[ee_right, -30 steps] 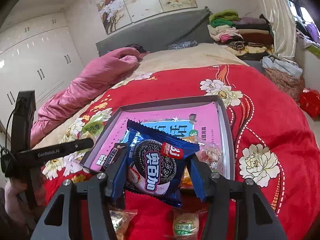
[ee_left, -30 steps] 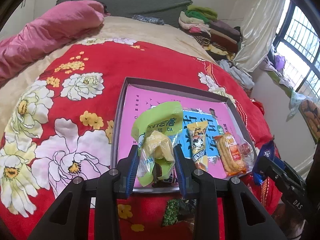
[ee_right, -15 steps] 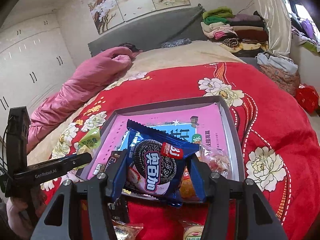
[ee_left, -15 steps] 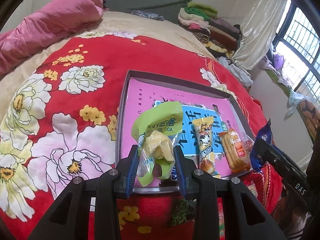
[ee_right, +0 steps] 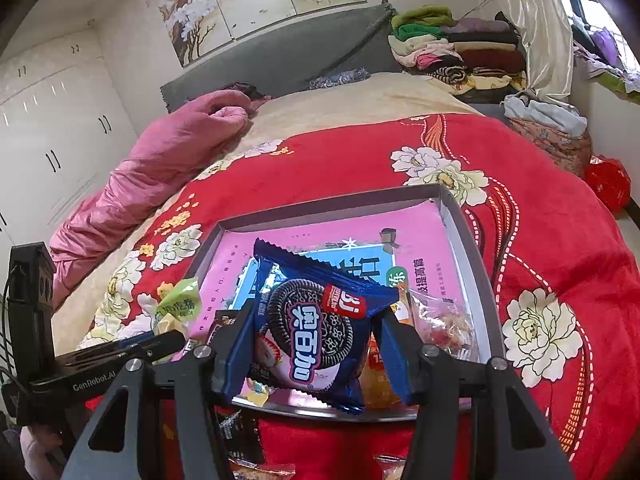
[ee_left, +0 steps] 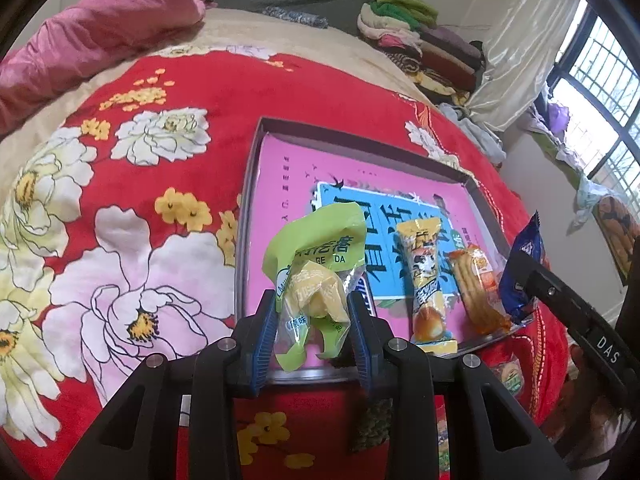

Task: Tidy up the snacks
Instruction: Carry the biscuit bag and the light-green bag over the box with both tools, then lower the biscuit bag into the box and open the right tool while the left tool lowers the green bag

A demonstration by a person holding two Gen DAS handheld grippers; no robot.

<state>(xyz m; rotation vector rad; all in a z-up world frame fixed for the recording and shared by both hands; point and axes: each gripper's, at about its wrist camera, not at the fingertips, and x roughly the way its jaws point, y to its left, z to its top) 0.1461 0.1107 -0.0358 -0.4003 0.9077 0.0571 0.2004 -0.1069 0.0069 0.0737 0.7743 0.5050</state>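
A grey tray with a pink and blue liner (ee_left: 280, 168) (ee_right: 452, 216) lies on the red flowered bed cover. My left gripper (ee_left: 312, 320) is shut on a green and yellow snack packet (ee_left: 320, 276) and holds it over the tray's near left edge. My right gripper (ee_right: 316, 344) is shut on a blue Oreo packet (ee_right: 316, 328) over the tray's near edge; the packet also shows at the right of the left wrist view (ee_left: 520, 276). In the tray lie a yellow cake bar packet (ee_left: 424, 276), an orange biscuit packet (ee_left: 476, 288) and a clear candy bag (ee_right: 440, 320).
Several loose snack packets (ee_right: 240, 436) lie on the bed cover in front of the tray's near edge. A pink quilt (ee_right: 168, 160) lies at the far left. Folded clothes (ee_right: 452, 48) are stacked by the headboard. The bed's edge drops off to the right.
Both grippers have moved forward with their packets, closer over the tray's near edge. Neither grip has changed.
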